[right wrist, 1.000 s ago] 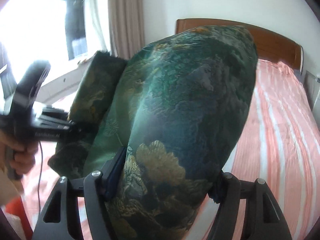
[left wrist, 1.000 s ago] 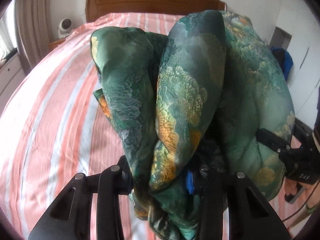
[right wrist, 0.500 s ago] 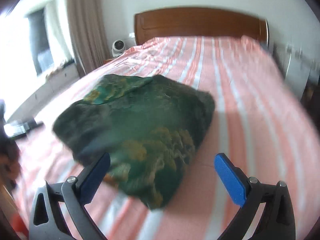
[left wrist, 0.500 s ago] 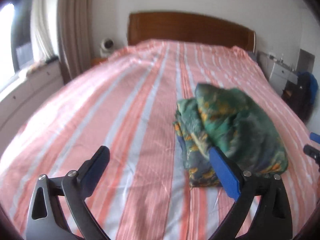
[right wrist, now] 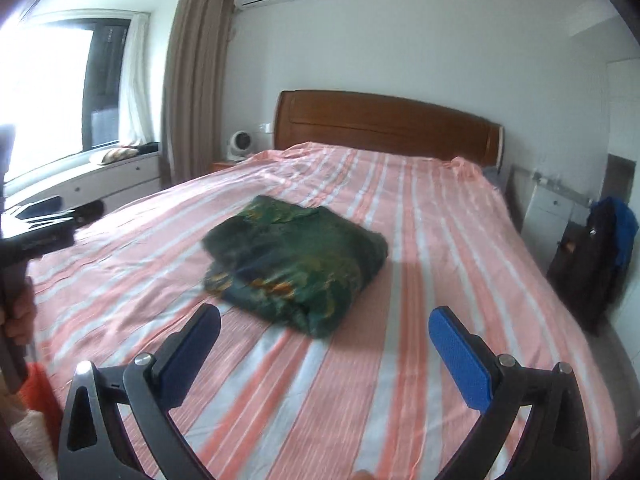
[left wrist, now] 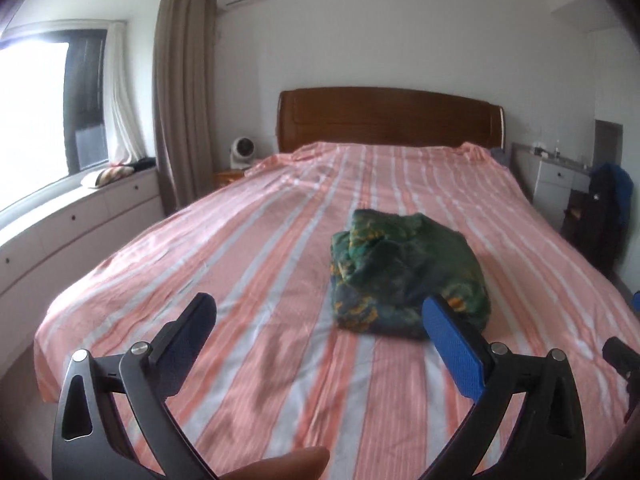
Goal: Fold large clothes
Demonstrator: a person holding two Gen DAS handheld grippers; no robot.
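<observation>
The bed, spread with a pink-and-white striped sheet, carries only one thing: the green patterned garment, lying as a compact folded bundle near the middle of the sheet, toward the foot. The folding looks finished, though motion blur hides whether the edges line up neatly. Both the left tongs and the right tongs stand spread wide with nothing between the pads, well apart from the bundle. Little seems left beyond perhaps tidying.
</observation>
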